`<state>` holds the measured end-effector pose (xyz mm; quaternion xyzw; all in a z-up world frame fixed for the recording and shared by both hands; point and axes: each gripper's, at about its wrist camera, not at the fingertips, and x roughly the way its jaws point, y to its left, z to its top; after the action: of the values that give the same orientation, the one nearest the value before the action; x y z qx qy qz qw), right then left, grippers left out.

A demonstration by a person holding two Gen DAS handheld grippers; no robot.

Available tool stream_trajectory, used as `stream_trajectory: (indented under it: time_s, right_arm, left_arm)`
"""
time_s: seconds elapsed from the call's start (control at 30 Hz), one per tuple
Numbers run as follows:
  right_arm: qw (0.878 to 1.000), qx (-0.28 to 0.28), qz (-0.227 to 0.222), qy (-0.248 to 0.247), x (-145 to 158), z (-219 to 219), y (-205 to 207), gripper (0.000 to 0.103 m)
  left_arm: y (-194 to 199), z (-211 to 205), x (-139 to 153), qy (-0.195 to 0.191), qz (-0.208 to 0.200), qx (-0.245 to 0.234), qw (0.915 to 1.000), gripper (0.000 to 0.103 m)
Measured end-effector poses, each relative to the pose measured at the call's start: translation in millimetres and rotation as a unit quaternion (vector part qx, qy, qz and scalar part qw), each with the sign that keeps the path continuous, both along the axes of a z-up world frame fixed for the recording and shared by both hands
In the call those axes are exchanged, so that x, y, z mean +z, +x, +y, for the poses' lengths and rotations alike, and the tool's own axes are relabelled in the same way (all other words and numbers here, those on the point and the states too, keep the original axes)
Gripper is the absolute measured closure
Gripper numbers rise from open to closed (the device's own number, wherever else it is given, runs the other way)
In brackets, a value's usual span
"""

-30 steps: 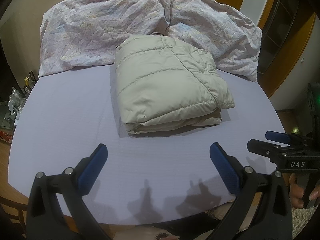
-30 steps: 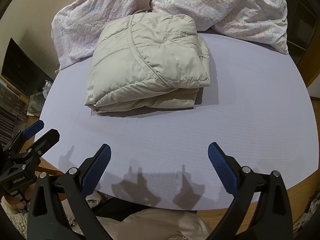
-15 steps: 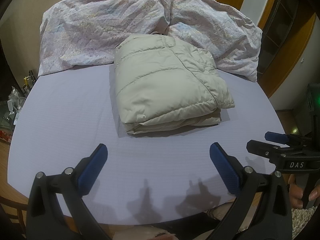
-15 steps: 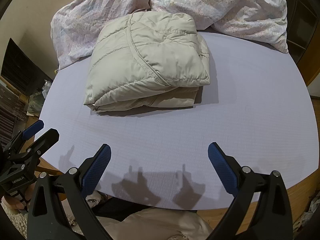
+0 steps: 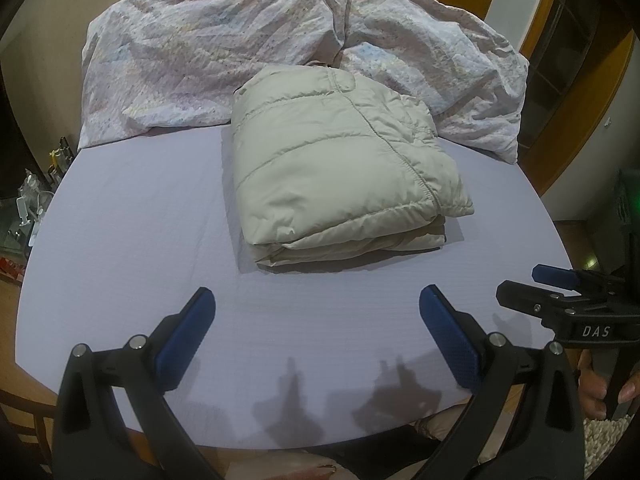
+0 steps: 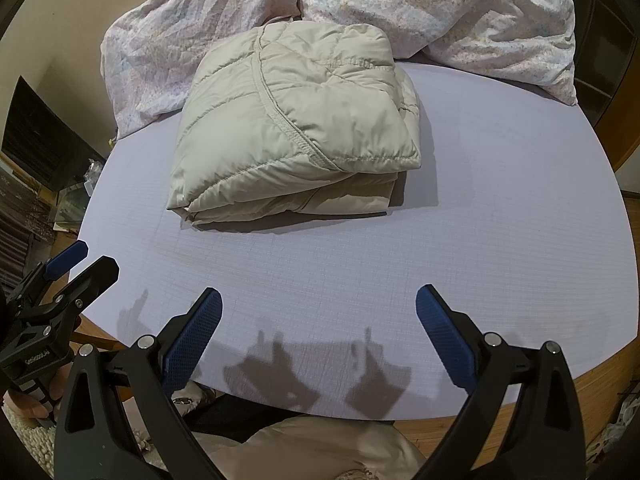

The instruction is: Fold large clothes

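A beige puffer jacket (image 5: 340, 168) lies folded into a thick rectangular bundle on the lilac table top (image 5: 120, 220); it also shows in the right wrist view (image 6: 296, 128). My left gripper (image 5: 316, 320) is open and empty, held over the near table edge well short of the jacket. My right gripper (image 6: 318, 316) is open and empty, also near the front edge. Each gripper shows in the other's view: the right one (image 5: 560, 292) at the right side, the left one (image 6: 76, 264) at the left side.
A crumpled pale floral quilt (image 5: 224, 60) is heaped along the far side of the table, touching the jacket's back; it also shows in the right wrist view (image 6: 460, 12). The table's wooden rim (image 6: 600, 384) shows at the front. Cluttered shelves stand at the left.
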<state>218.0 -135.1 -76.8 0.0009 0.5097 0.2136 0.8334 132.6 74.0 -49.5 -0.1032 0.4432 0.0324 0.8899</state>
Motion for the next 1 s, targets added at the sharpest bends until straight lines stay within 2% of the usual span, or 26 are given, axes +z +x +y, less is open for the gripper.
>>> stream_trajectory:
  time_s: [1.0]
  right_arm:
    - [1.000,0.002,0.004,0.000,-2.9,1.0,1.9,0.004]
  left_arm:
    - [2.2,2.8,-4.0,-0.003,0.004,0.000,1.0000,0.002]
